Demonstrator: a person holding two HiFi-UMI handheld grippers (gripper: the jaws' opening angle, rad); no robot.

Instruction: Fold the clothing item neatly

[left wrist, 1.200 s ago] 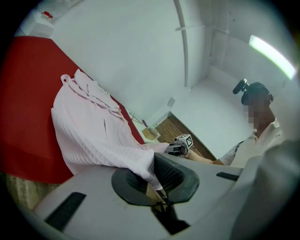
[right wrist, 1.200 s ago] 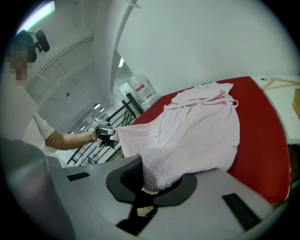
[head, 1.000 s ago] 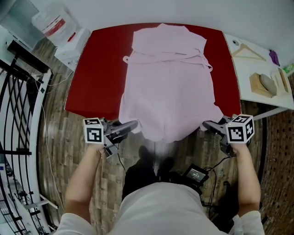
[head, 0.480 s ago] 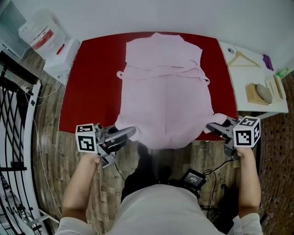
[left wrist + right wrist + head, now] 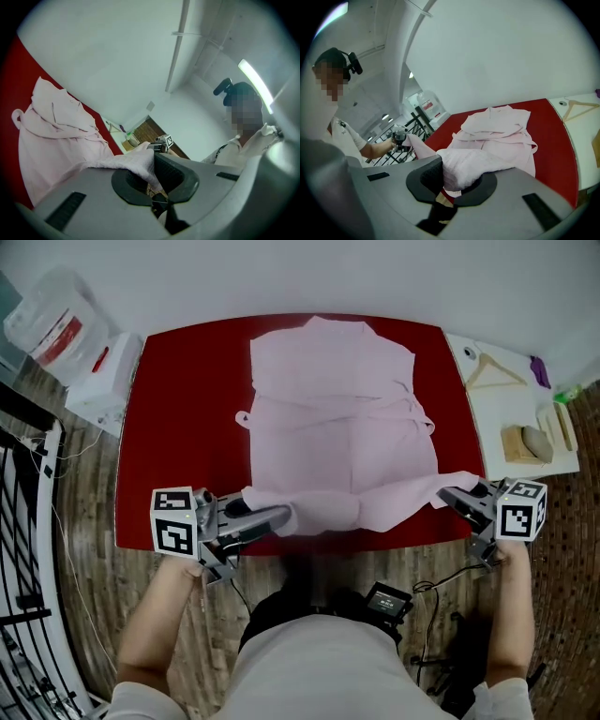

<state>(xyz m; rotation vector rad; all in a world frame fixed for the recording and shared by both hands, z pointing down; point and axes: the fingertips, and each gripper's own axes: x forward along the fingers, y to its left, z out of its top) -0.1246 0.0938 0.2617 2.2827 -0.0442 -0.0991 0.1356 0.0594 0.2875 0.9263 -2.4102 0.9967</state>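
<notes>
A pale pink robe [image 5: 342, 413] lies spread on the red table [image 5: 183, 418], collar at the far side, belt tied across the middle. Its near hem is lifted off the table's front edge. My left gripper [image 5: 281, 517] is shut on the hem's left corner [image 5: 136, 164]. My right gripper [image 5: 448, 496] is shut on the hem's right corner [image 5: 461, 171]. The raised hem sags between the two grippers. In the right gripper view the robe [image 5: 499, 129] stretches away over the red table [image 5: 553, 136].
A white side table [image 5: 511, 409] at the right holds a wooden hanger [image 5: 492, 369] and small items. A white bin with a plastic bag [image 5: 66, 334] stands at the far left. Black metal railing [image 5: 19, 549] runs along the left. Wooden floor lies below the table's front edge.
Both grippers have risen and moved toward the table, carrying the hem from hanging below the front edge up onto the level of the tabletop. The grip on each corner is unchanged.
</notes>
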